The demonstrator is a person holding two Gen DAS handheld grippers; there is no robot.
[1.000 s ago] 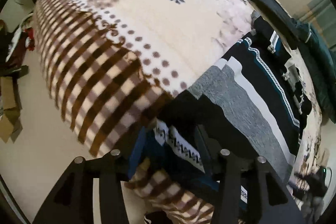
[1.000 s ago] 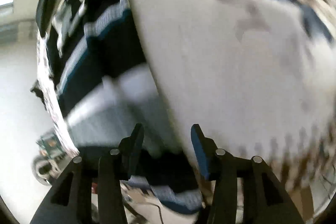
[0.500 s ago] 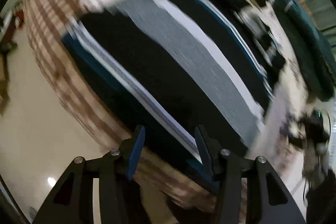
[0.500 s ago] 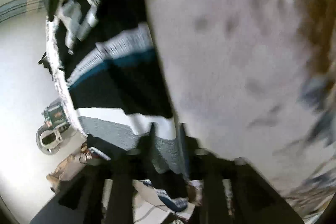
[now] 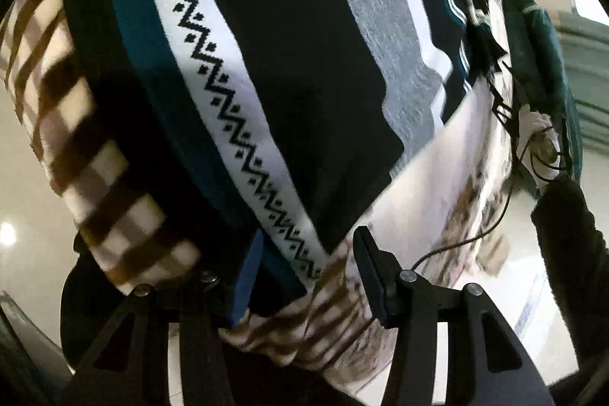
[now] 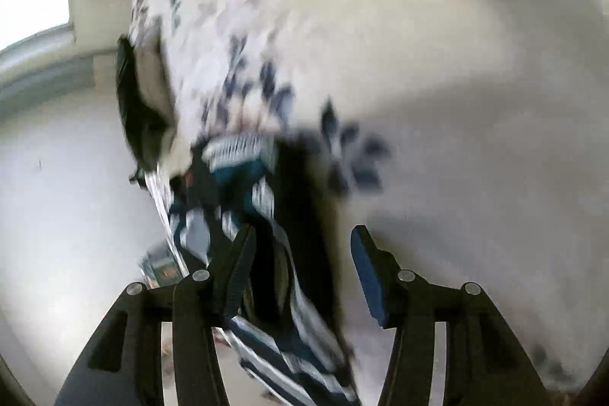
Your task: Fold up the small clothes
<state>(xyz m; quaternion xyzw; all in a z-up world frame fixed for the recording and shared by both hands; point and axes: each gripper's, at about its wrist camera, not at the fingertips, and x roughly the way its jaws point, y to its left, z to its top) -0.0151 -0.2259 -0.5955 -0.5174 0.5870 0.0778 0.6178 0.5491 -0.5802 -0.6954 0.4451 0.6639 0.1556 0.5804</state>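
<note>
Left hand-held gripper (image 5: 304, 273): your jaws stand apart. The hem corner of the sweater (image 5: 289, 63) and a fold of the blanket (image 5: 114, 215) sit in the gap, but the right finger is clear of the cloth, so nothing is clamped.
Right hand-held gripper (image 6: 300, 273): your jaws stand apart here too. Striped cloth runs down between them, close against the left finger; the view is blurred, and no clamp shows.
Sweater: it lies spread on the bed, on top of the blanket. In your left view it shows black, grey, white and teal bands, with a white zigzag stripe running down to the hem at your fingers. In your right view it (image 6: 243, 185) is bunched and blurred, striped teal, white and black.
Blanket: cream with blue flowers in your right view (image 6: 456, 101); brown checks along the edge in your left view.
Green cloth (image 5: 533, 37): it lies at the far side of the bed, well apart from your left fingers.
Cable (image 5: 506, 185): thin and black, trailing over the blanket's right side.
</note>
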